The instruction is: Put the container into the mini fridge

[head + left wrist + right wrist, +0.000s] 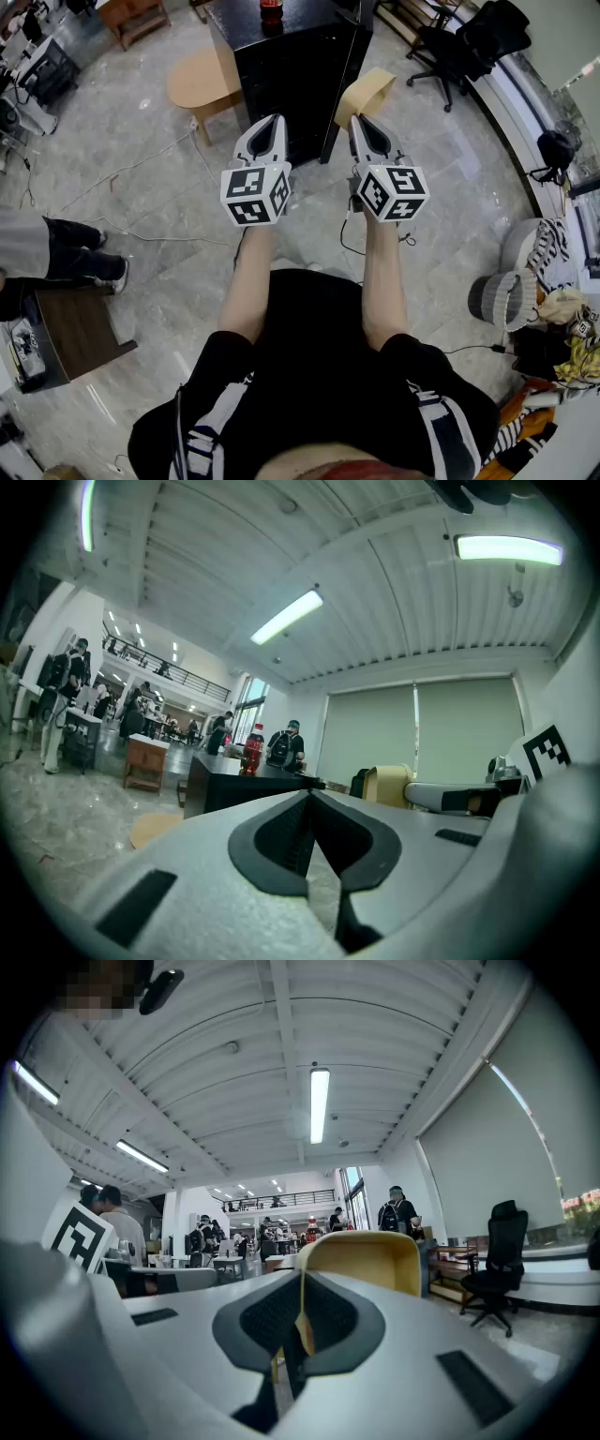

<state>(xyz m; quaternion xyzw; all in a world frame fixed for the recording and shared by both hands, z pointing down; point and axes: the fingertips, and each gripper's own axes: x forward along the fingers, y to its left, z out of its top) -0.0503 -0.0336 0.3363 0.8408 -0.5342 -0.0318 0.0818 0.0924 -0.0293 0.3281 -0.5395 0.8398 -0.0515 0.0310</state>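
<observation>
A black box-shaped cabinet (291,66), which looks like the mini fridge, stands on the floor straight ahead with its door closed. A red bottle with a dark cap (271,9) stands on its top; the left gripper view shows the bottle (252,750) on that cabinet (225,785) too. Both grippers are held side by side at chest height, pointing at the cabinet and short of it. My left gripper (272,120) (309,794) is shut with nothing in it. My right gripper (358,120) (302,1274) is also shut and holds nothing.
A round wooden stool (202,84) stands left of the cabinet and a tan chair (370,89) (370,1260) right of it. Cables (141,169) run over the marble floor. A black office chair (459,47) is at the back right, baskets (506,295) at the right, a person's legs (70,258) at the left.
</observation>
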